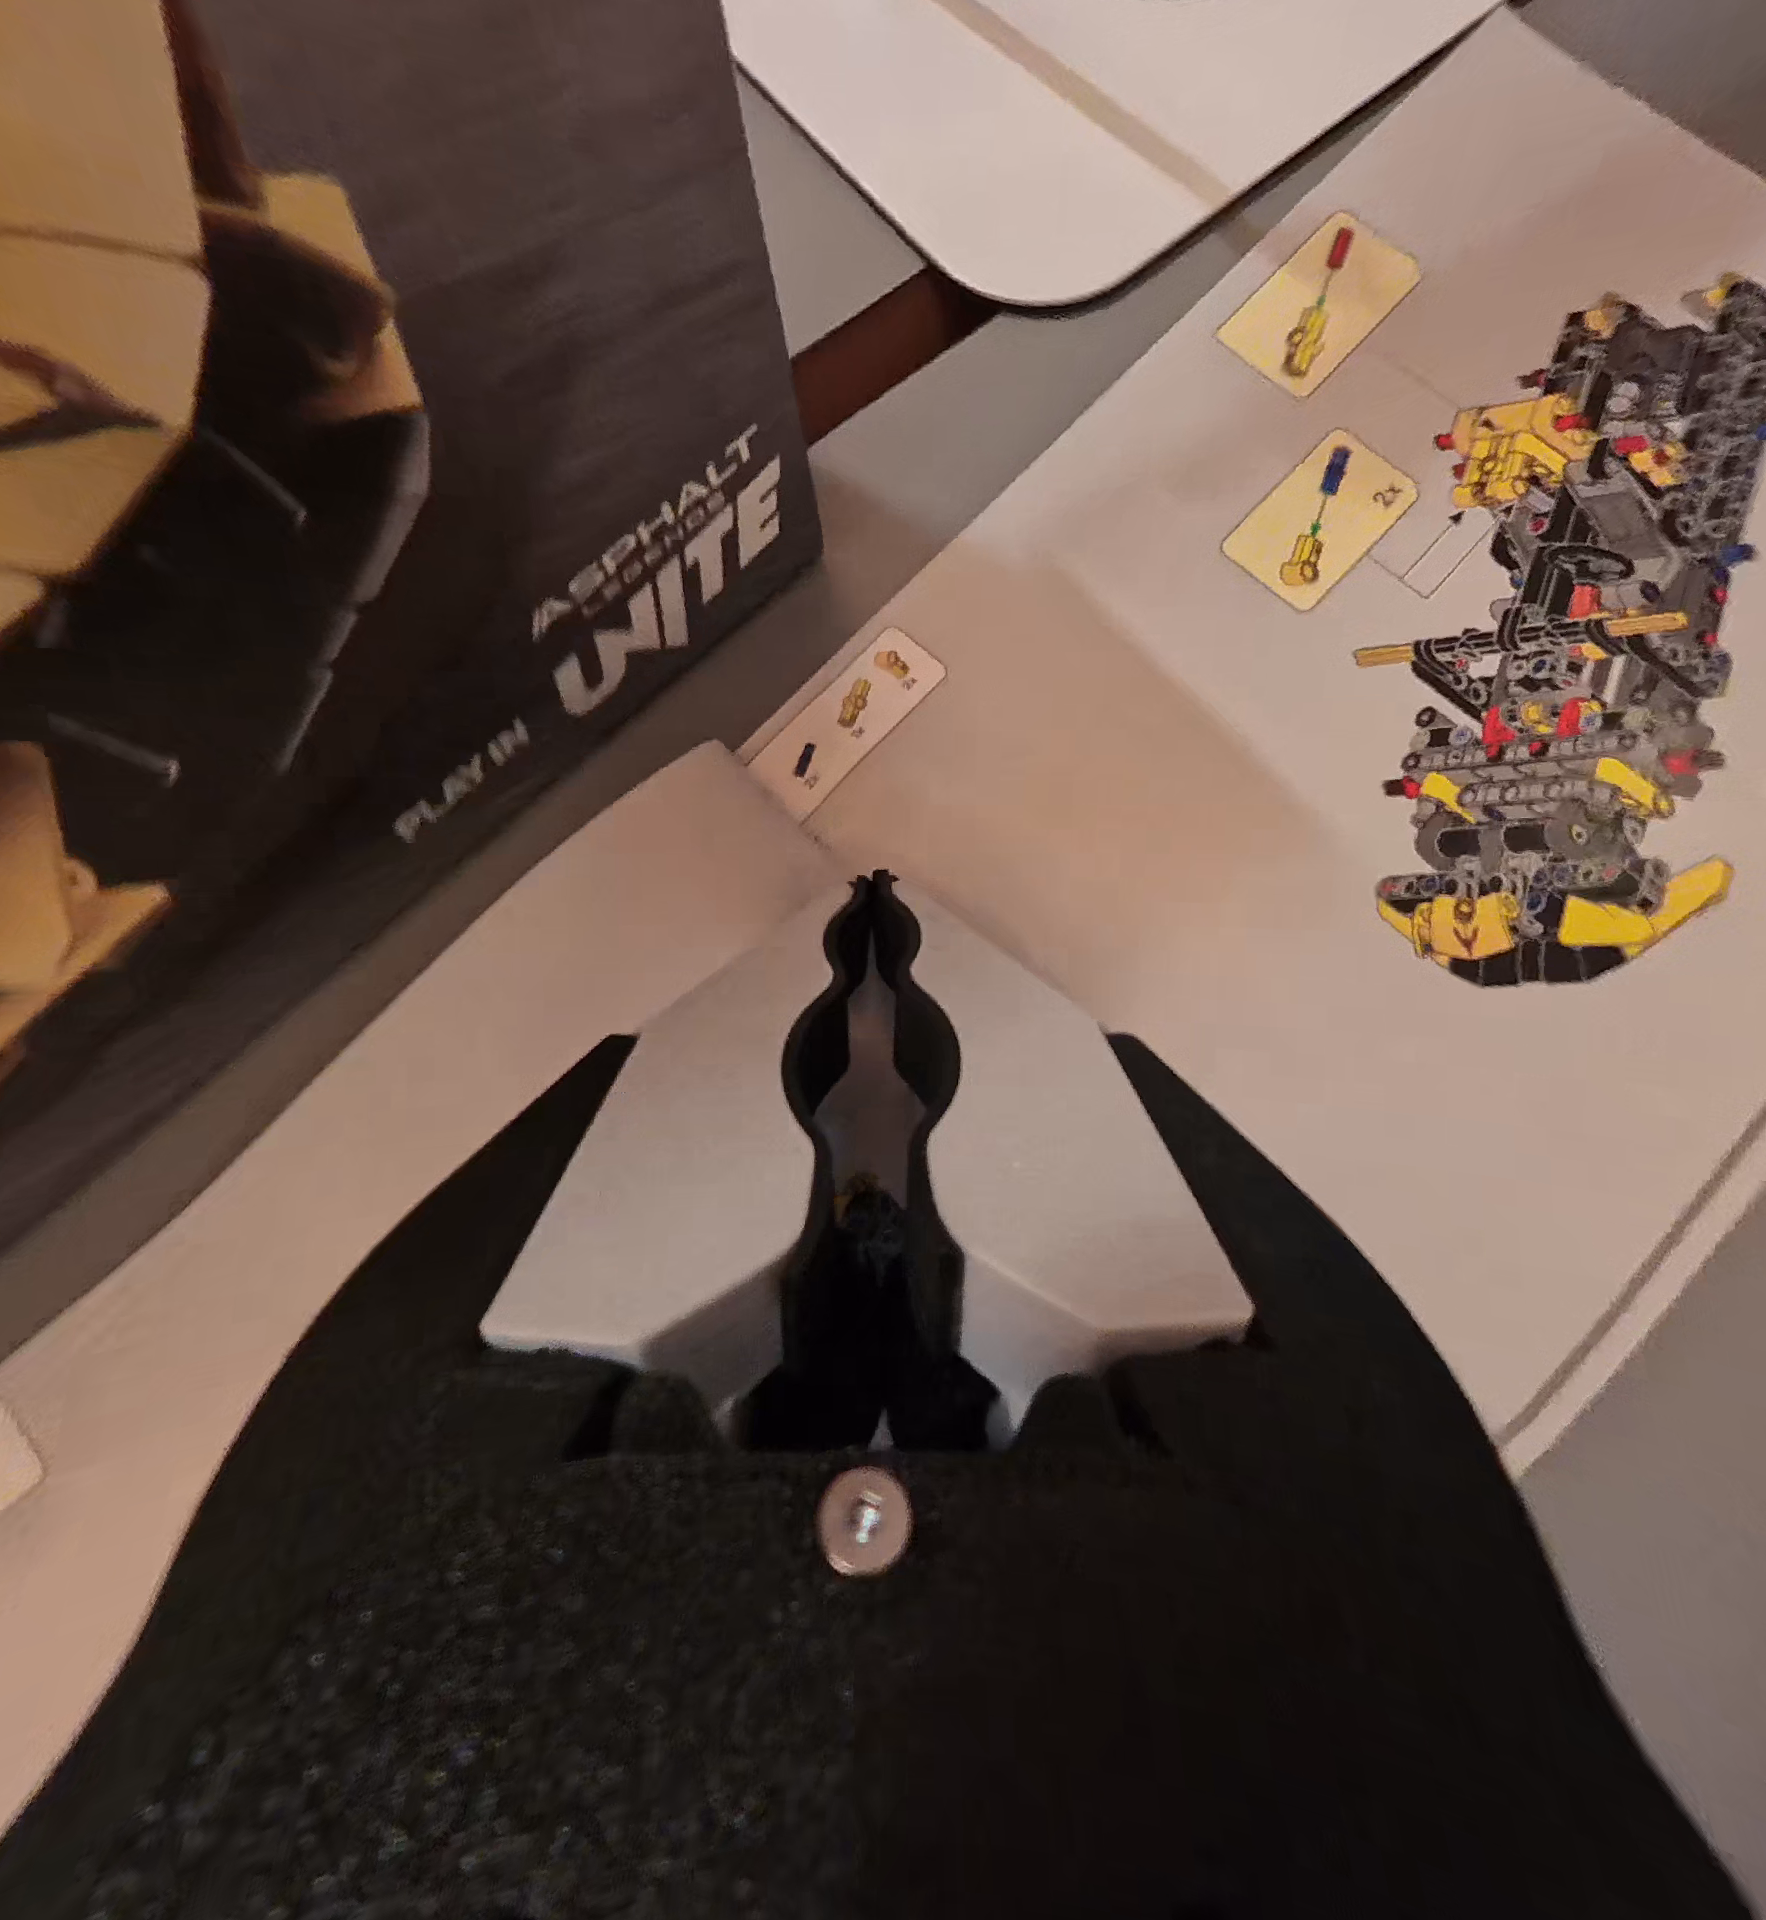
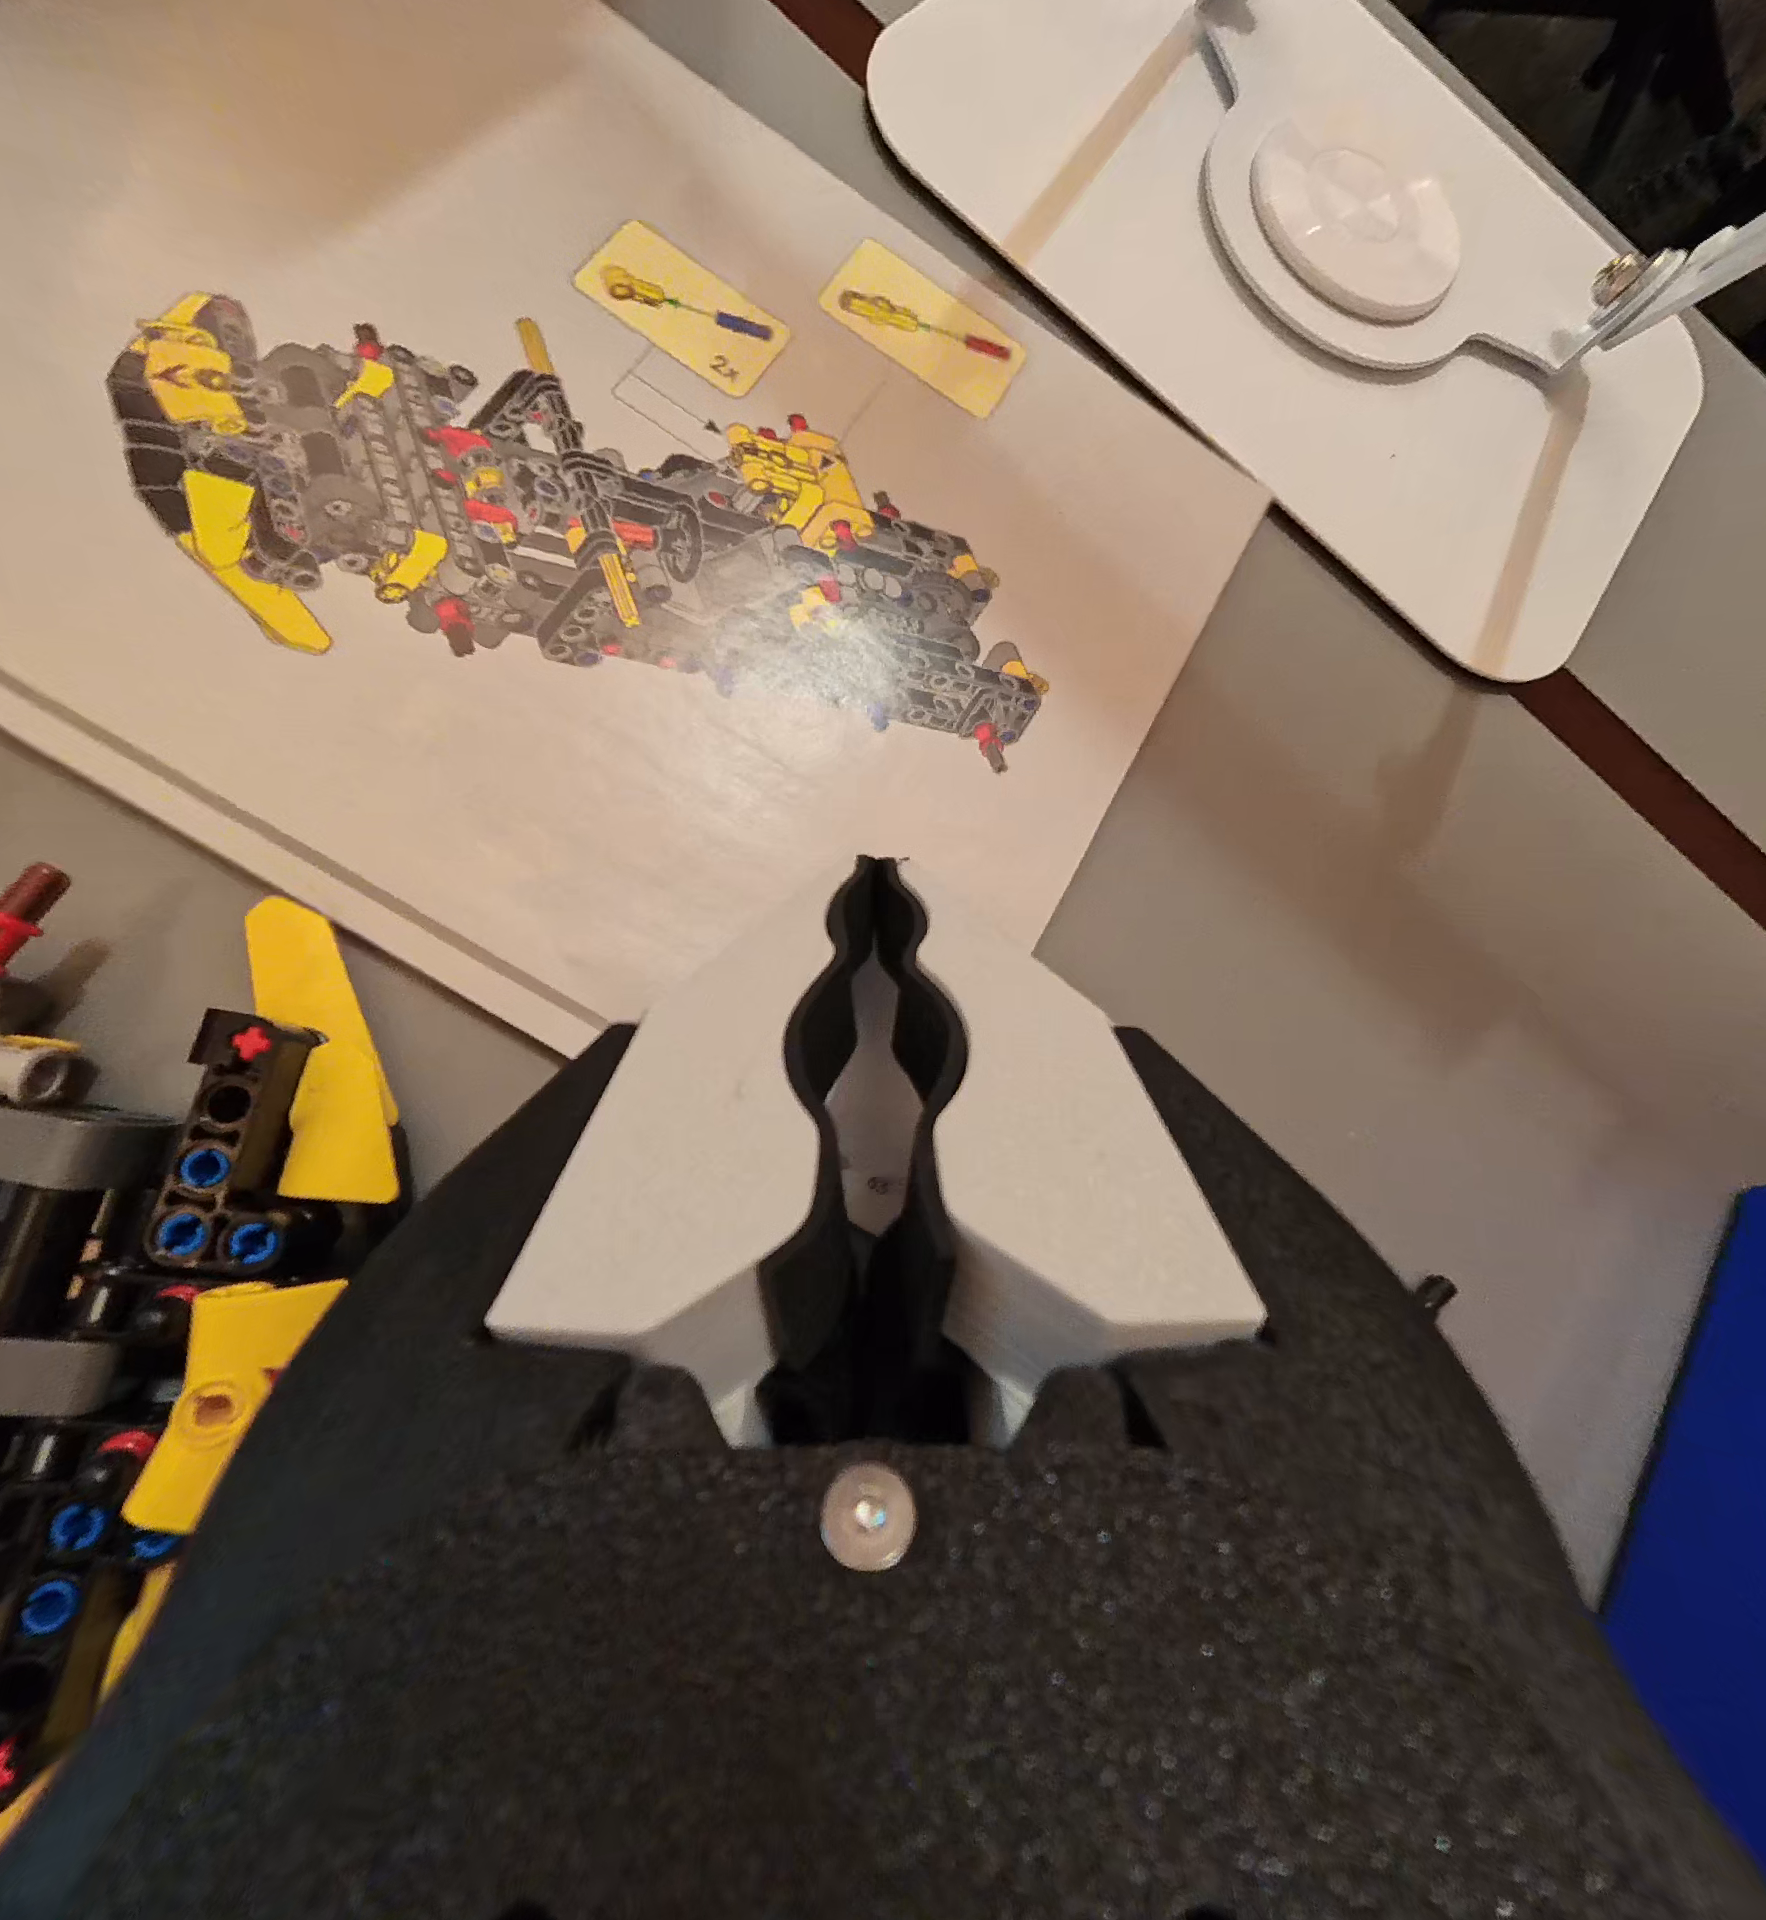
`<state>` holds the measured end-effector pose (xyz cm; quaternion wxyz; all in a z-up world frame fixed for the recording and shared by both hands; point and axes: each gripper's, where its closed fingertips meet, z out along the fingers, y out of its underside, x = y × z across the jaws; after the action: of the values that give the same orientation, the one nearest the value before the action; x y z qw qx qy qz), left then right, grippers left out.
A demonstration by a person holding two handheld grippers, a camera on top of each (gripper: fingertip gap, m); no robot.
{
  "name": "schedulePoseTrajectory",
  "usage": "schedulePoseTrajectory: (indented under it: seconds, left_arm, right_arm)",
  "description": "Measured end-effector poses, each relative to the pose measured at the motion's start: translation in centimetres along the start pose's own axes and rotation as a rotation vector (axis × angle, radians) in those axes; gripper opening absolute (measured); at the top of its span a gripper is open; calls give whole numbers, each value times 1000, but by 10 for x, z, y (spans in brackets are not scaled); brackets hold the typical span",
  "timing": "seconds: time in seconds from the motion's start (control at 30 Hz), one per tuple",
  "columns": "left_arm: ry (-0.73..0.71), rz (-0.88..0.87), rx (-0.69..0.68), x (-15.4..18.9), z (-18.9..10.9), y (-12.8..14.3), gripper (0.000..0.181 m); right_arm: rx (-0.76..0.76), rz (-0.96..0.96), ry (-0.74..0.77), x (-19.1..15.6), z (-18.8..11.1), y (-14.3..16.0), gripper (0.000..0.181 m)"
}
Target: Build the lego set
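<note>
Jaws pressed together on both grippers — left gripper (image 1: 877, 881), right gripper (image 2: 881, 860) — above open white instruction booklet (image 2: 650, 748); yellow-and-black brick model (image 2: 131, 1299) beside booklet's near edge on grey surface (image 2: 1378, 883).

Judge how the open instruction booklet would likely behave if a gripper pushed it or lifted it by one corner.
The instruction booklet is thin paper lying flat, so it would probably slide easily on the smooth grey table. Lifted by a corner, its pages would likely droop. The glossy sheen suggests closed fingers could slip.

Left black-and-white two-finger gripper (image 1: 877, 883): jaws closed, tips touching.
Right black-and-white two-finger gripper (image 2: 879, 864): jaws closed, tips touching.
</note>
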<state>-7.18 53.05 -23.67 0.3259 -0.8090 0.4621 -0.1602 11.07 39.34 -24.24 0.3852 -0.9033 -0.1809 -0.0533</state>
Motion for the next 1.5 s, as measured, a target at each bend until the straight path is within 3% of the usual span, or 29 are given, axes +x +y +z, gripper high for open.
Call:
schedulePoseTrajectory:
  seconds: [0.17, 0.4, 0.47, 0.57, 0.7, 0.9, 1.3, 1.37, 1.4, 1.5]
  left_arm:
    - [-82, 47, -77, -4, -5, -3, 0]
    - [-139, 31, -4, -6, -35, 15, 0]
    - [-139, -8, 0, -9, -37, 24, 0]
    - [-196, 15, -103, -29, -35, 49, 1]
    - [-119, -23, -48, -33, -30, 43, 1]
    - [-177, 33, -38, -49, -10, 23, 0]
    - [-206, -2, -19, -55, -19, 19, 1]
    - [-211, -19, -1, -50, -33, 13, 20]
    - [-213, -30, 17, -45, -44, 10, 26]
    - [-155, -96, 152, -14, -80, 6, 27]
  right_arm:
    - [-6, 2, 24, -1, -1, 1, 0]
    - [-12, 31, 44, -2, -1, 1, 0]
    - [-10, 26, 44, -2, -1, 1, 0]
    - [-3, 42, 27, -2, -2, 2, 0]
    - [0, 41, 28, -2, -2, 2, 0]
    - [7, 46, 20, -2, -2, 2, 0]
    - [-1, 61, 2, -2, -2, 0, 0]
    - [4, 51, -26, -2, -11, -4, 4]
    - [31, 53, -17, 4, -23, -10, 16]
    - [163, 154, -87, 8, -75, -16, 19]
